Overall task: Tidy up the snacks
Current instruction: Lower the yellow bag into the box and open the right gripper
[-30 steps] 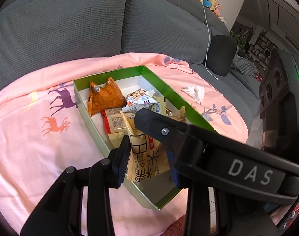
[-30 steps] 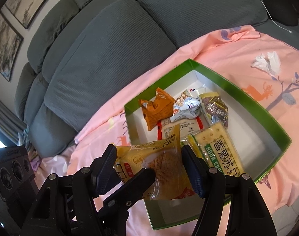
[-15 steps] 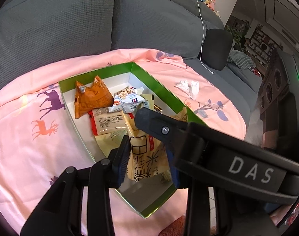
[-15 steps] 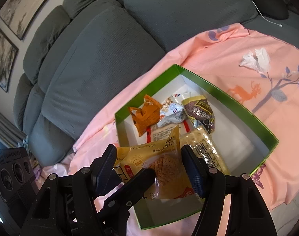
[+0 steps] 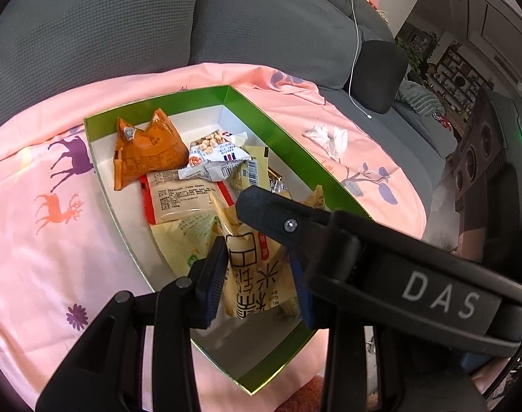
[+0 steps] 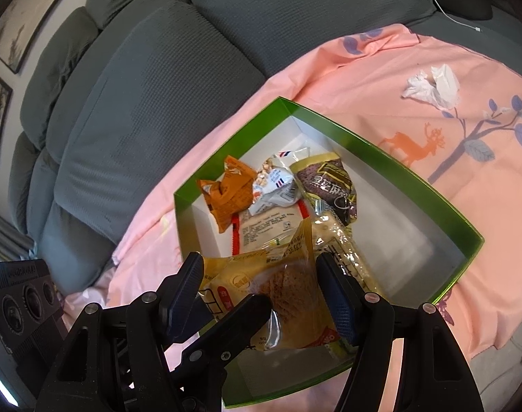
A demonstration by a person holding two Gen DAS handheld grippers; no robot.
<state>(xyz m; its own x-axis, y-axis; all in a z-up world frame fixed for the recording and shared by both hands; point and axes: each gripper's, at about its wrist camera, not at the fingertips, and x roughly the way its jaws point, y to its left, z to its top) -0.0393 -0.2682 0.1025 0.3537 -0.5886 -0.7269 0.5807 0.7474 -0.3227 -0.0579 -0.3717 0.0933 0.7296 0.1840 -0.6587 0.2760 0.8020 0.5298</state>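
A green-rimmed box (image 5: 288,137) (image 6: 381,151) with a white floor lies on a pink deer-print cloth. It holds an orange packet (image 5: 147,154) (image 6: 226,192), a white peanut packet (image 5: 216,158) (image 6: 274,185), a dark sesame packet (image 6: 333,185) and a red-edged packet (image 5: 178,199). Both grippers grip one yellow snack packet (image 5: 250,267) (image 6: 281,285) above the box's near end. My left gripper (image 5: 257,281) is shut on its narrow side and my right gripper (image 6: 261,292) on its wide side. Each gripper's black finger crosses the other's view.
A crumpled white tissue (image 5: 326,137) (image 6: 432,86) lies on the cloth to the right of the box. Grey sofa cushions (image 5: 123,34) rise behind it, with a white cable (image 5: 355,51) hanging over them. A black speaker (image 6: 23,295) stands at the left.
Both grippers have sunk a little toward the box with the yellow packet still between them. The box has drifted left in both views. Neither grip has changed.
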